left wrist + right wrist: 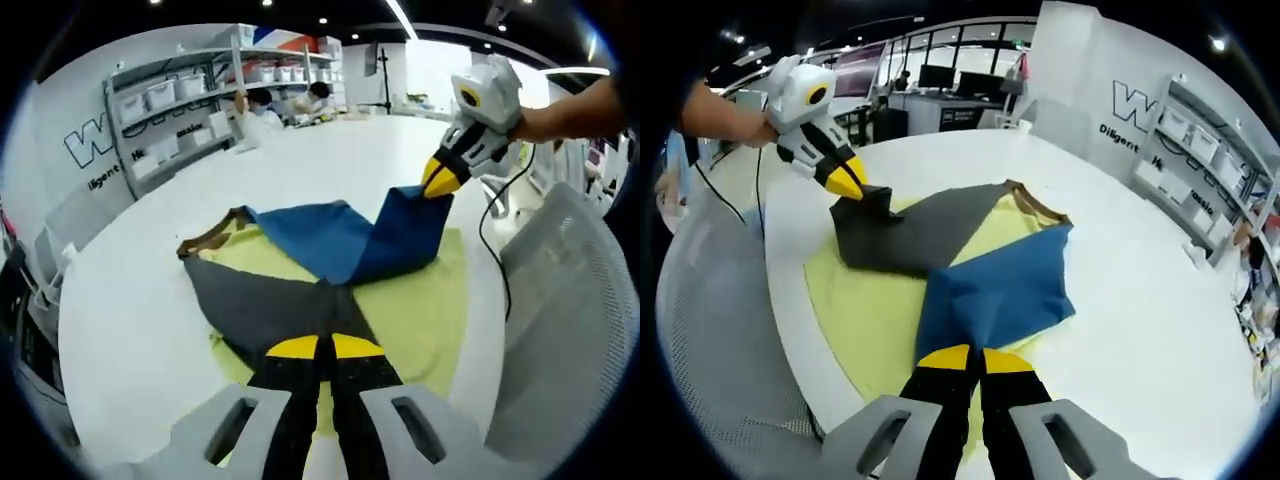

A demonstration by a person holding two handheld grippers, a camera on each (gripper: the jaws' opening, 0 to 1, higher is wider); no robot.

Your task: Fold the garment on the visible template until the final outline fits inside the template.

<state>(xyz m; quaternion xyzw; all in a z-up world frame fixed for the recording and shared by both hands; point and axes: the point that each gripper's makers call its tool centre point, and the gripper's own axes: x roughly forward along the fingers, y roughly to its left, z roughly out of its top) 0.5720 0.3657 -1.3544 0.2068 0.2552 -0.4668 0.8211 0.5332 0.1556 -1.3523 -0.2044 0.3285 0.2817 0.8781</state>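
Over the yellow-green template (420, 310), the left gripper (322, 346) pinched the garment's (970, 270) grey corner and the right gripper (974, 358) its blue corner, both jaws closed. Uneven pulls risked dragging the cloth beyond the template's edge or bunching the fold.

The garment (300, 260) is half royal blue, half charcoal grey, with a brown waistband; the template (420, 310) beneath it is pale yellow-green, the bench (330, 160) white, and both grippers white with yellow-tipped black jaws
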